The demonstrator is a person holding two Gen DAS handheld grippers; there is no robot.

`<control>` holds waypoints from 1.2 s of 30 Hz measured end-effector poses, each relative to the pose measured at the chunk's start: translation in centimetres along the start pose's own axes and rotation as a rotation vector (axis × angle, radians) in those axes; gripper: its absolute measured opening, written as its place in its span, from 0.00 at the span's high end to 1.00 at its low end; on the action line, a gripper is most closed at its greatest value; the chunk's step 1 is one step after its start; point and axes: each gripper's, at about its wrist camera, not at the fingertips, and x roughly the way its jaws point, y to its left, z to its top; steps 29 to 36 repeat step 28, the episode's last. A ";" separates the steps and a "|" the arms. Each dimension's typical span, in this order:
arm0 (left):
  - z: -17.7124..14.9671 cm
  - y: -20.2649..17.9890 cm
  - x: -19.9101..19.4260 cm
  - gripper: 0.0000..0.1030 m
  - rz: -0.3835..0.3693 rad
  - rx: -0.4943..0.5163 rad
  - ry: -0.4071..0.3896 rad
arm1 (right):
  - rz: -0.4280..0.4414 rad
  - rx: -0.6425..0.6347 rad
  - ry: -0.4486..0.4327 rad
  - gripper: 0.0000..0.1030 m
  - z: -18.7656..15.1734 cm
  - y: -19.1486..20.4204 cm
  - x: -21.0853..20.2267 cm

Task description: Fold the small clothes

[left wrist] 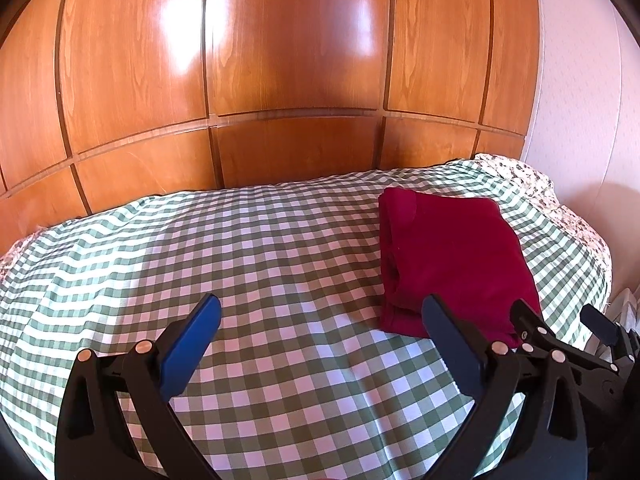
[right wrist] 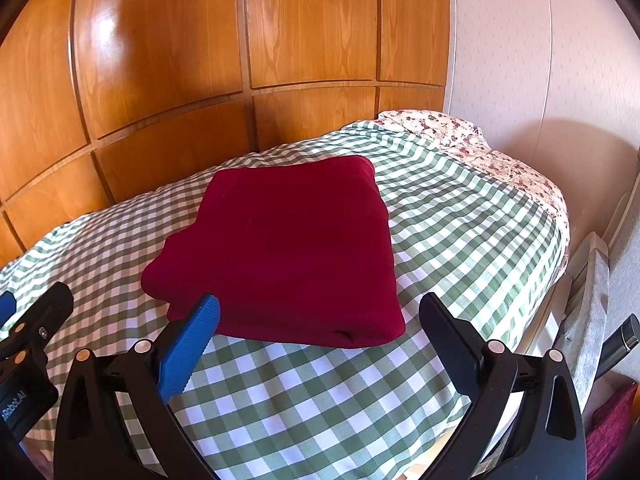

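At the far left a wooden panelled wall [left wrist: 280, 80] rises behind the bed, whose green-and-white checked cover [left wrist: 240, 248] spreads across most of both views. The left gripper [left wrist: 320, 312] hovers above the bare checks with its 2 blue-padded fingers [left wrist: 192, 344] spread wide and nothing between them; its right finger overlaps the near corner of the garment in that view, though whether it touches the cloth cannot be told. To the right of it lies the dark red garment [right wrist: 288, 248], folded into a thick, roughly rectangular bundle that rests flat on the checked cover, toward the bed's right side. The right gripper [right wrist: 320, 312] sits just in front of the bundle's near edge, its 2 fingers likewise wide apart and empty, with the left one overlapping the bundle's near left corner. Farther right, a floral sheet [right wrist: 500, 156] shows at the head end of the bed, and beyond it stands a pale wall [right wrist: 540, 60], with a white radiator [right wrist: 588, 280] below at the bedside.
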 end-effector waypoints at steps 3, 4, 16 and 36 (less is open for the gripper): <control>0.1 0.0 -0.1 0.03 0.000 -0.003 -0.003 | -0.001 0.003 0.000 0.04 0.0 0.0 -0.1; 0.1 0.1 -0.2 0.03 -0.001 -0.003 -0.004 | -0.001 0.003 0.000 0.04 0.0 0.0 -0.1; 0.1 0.1 -0.4 0.03 0.013 0.008 -0.022 | -0.001 0.006 0.020 0.04 -0.5 0.5 0.3; -0.5 1.0 1.6 0.03 0.032 -0.030 0.055 | -0.009 0.096 0.015 0.04 2.5 -3.8 2.0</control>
